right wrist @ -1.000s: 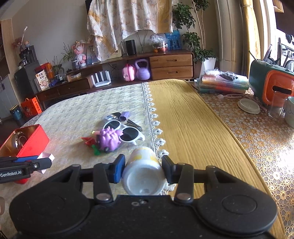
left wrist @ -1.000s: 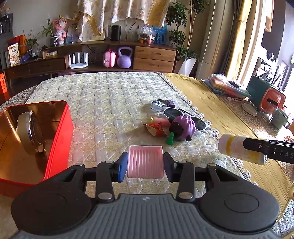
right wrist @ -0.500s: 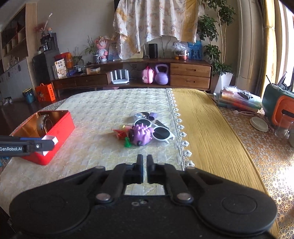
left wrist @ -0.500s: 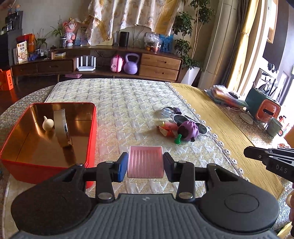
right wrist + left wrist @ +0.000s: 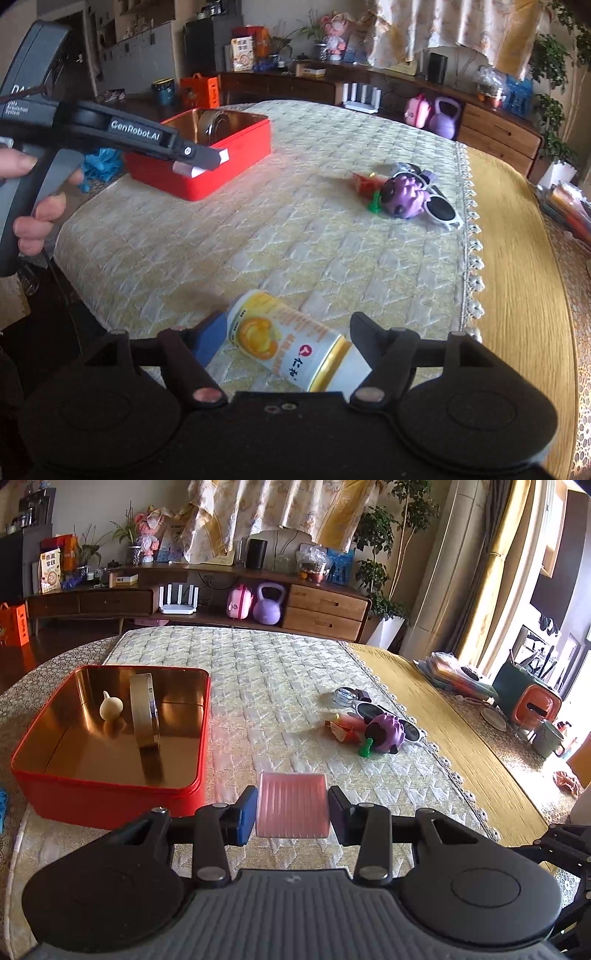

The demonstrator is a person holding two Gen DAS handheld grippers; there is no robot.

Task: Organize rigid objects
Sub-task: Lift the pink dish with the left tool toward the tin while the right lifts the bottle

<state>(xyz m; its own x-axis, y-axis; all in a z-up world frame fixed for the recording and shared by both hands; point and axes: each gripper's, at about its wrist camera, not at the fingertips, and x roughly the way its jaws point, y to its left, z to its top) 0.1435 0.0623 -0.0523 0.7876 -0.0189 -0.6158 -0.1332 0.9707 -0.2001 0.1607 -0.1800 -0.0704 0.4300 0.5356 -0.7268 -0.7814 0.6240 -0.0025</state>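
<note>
Left gripper [image 5: 291, 810] jaws pinching pink ribbed block [image 5: 292, 805], right gripper [image 5: 288, 334] jaws just spreading around bottle [image 5: 291, 345], cap end hidden

"genrobot.ai" on left hand-held gripper [image 5: 201, 158], "仁和" on bottle [image 5: 295, 354]

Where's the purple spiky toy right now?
In the left wrist view the purple spiky toy lies right of centre on the quilted cloth, touching the white sunglasses, far from the red tin.
</note>
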